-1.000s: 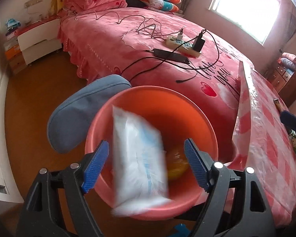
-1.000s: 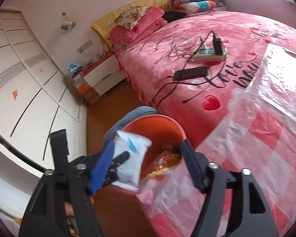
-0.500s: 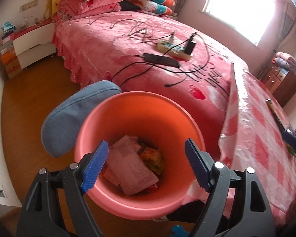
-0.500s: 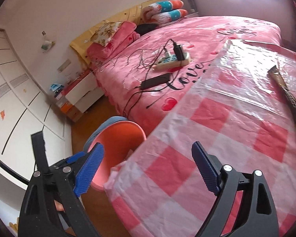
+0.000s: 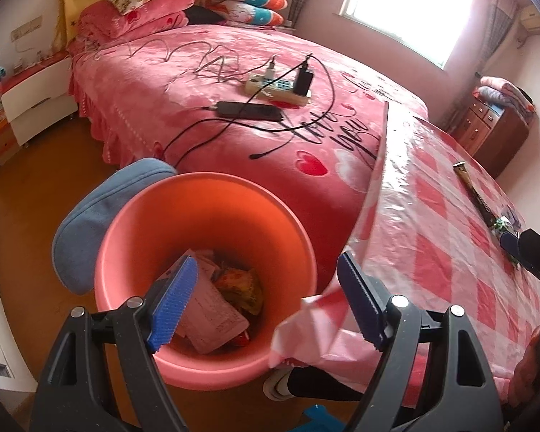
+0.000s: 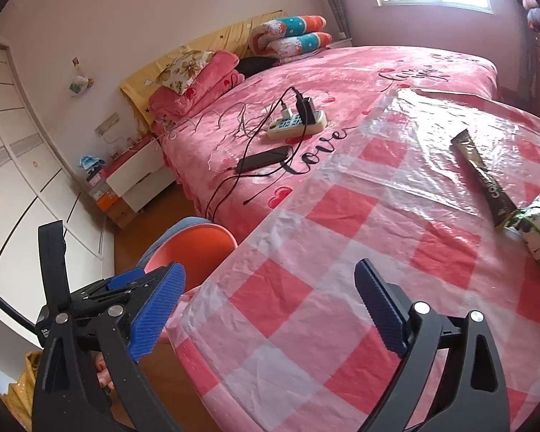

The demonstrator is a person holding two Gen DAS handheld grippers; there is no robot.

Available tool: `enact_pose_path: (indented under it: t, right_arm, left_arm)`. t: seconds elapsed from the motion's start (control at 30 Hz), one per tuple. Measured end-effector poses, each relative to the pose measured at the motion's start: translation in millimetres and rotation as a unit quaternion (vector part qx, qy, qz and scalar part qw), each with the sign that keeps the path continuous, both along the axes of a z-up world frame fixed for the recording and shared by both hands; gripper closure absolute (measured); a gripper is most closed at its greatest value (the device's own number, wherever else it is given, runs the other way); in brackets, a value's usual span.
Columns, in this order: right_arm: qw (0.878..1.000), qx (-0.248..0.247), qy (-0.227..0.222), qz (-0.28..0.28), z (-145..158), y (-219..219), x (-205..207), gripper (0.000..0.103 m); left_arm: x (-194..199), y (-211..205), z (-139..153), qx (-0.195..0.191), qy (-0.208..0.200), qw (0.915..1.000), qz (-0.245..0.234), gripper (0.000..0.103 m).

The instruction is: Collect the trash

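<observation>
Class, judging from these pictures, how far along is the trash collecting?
Done: several wrappers already lie in the orange bin. In hand: nothing; the left tool and the right tool are both open and empty. Left: a dark stick packet and a green-white packet remain on the checked table.

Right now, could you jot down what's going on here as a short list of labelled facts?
Setting: bedroom, table in a pink checked cover beside the bed
Bin: orange bucket on the floor, wrappers inside
Left gripper: jaws open, empty, above the bucket
Right gripper: jaws open, empty, over the table
Trash left on table: dark stick packet, green-and-white packet
On bed: power strip, phone
</observation>
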State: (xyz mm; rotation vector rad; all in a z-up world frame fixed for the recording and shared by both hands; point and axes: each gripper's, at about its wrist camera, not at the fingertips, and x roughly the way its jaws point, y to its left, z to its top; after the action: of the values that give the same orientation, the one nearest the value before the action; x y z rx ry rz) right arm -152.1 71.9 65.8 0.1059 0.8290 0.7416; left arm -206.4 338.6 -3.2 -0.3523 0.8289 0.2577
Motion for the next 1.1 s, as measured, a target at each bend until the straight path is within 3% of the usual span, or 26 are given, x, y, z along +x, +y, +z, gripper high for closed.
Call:
enact_pose_path:
  t: [1.1]
  right_arm:
    - [0.994, 0.045, -0.027, -0.096, 12.3, -121.0, 21.4, 0.009]
  left_arm:
    - [41.9, -126.8, 27.9, 0.036, 0.008, 0.992, -0.12, 0.022]
